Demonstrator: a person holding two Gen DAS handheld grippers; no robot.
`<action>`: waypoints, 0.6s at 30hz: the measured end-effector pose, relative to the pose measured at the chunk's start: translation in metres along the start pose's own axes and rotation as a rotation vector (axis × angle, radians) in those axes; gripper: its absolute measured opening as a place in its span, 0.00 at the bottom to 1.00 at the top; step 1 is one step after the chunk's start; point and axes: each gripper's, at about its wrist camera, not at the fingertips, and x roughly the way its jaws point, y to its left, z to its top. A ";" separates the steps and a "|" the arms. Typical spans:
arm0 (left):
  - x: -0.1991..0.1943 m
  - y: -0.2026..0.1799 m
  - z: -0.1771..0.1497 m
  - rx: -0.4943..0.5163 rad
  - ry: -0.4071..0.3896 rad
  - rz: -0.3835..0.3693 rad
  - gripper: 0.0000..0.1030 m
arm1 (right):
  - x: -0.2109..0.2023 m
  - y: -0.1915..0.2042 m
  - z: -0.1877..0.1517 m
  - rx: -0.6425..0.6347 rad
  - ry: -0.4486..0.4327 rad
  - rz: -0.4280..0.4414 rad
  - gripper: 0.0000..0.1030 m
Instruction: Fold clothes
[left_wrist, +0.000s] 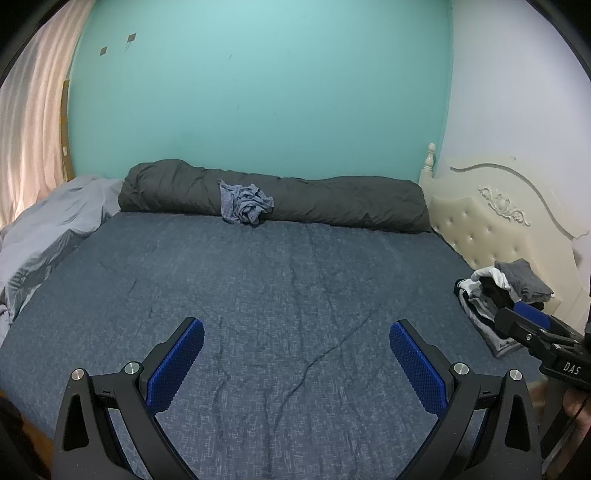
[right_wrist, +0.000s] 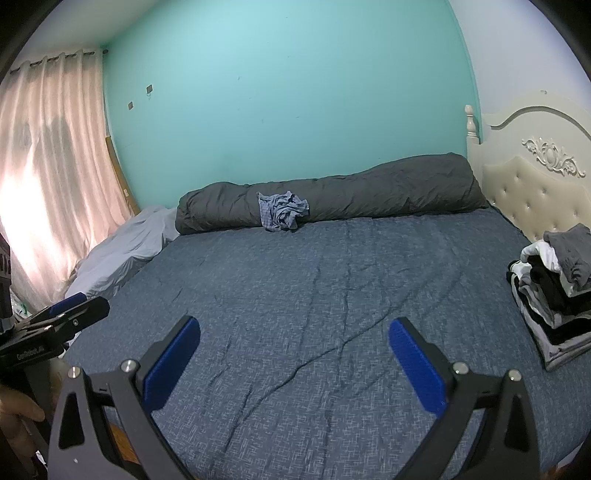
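Left claw (left_wrist: 296, 326) and right claw (right_wrist: 294, 325) gape, seemingly empty.

We hold both claws over near edge of bed (left_wrist: 295, 280), left claw (left_wrist: 296, 326) beside right claw (right_wrist: 294, 325), both spread wide, nothing between the fingers. Rolled duvet (left_wrist: 332, 201) lies along far edge of bed, against wall (left_wrist: 258, 92). Crumpled garment (left_wrist: 245, 203) rests at middle of duvet's front, touching bed. Folded clothes stack (right_wrist: 554, 291) sits on bed's right side, before headboard (right_wrist: 535, 199). Loose sheet (left_wrist: 51, 225) bunched at far left corner, curtain (right_wrist: 55, 166) behind it.
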 end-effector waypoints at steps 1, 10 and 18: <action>0.000 0.000 0.000 0.000 -0.001 -0.002 1.00 | 0.000 0.000 0.000 0.000 -0.001 0.001 1.00; 0.002 0.008 0.002 -0.009 0.001 -0.002 1.00 | 0.000 -0.001 -0.002 0.004 -0.008 0.007 1.00; 0.005 0.007 0.008 -0.004 0.009 0.006 1.00 | -0.002 -0.004 0.001 0.005 -0.005 0.004 1.00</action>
